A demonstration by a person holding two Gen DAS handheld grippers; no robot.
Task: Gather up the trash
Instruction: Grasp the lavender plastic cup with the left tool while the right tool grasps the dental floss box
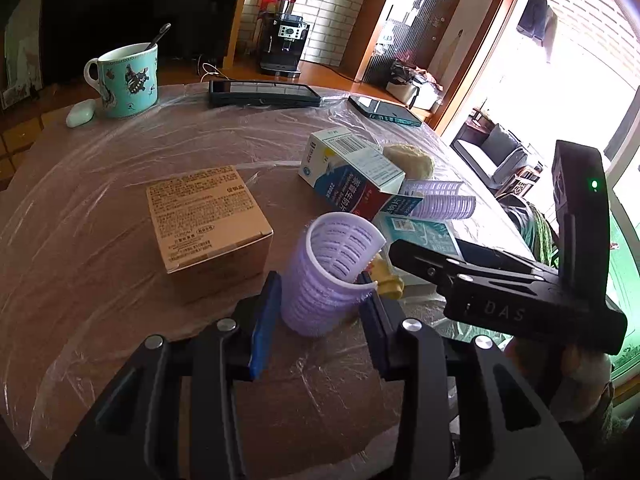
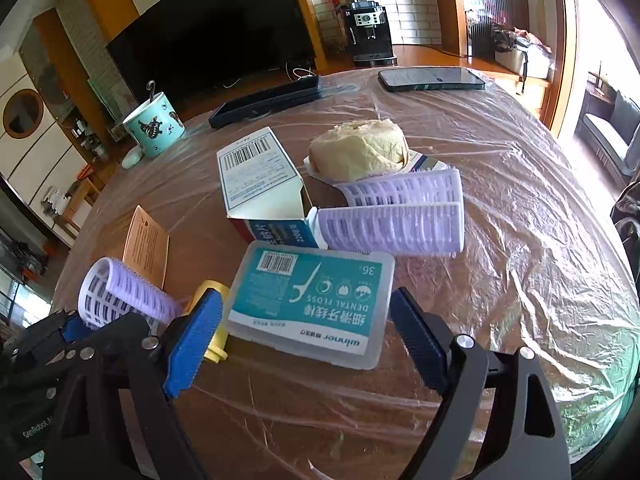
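Right now my left gripper (image 1: pixel 318 312) is clamped on a purple hair roller (image 1: pixel 320 280), which stands upright on the plastic-covered table (image 1: pixel 100 240) with both pads against its sides. My right gripper (image 2: pixel 304 332) stands wide around the dental floss box (image 2: pixel 312 304); the left pad sits at the box's edge, the right pad is clear of it, so nothing is gripped there. A small yellow piece (image 2: pixel 212 320) lies between roller and floss box. Past them lie an open medicine carton (image 2: pixel 260 184), two more rollers (image 2: pixel 392 216) and a crumpled paper wad (image 2: pixel 360 150). A brown box (image 1: pixel 208 220) sits left. Farther off are a mug (image 1: pixel 128 80) and two phones (image 1: pixel 264 92).
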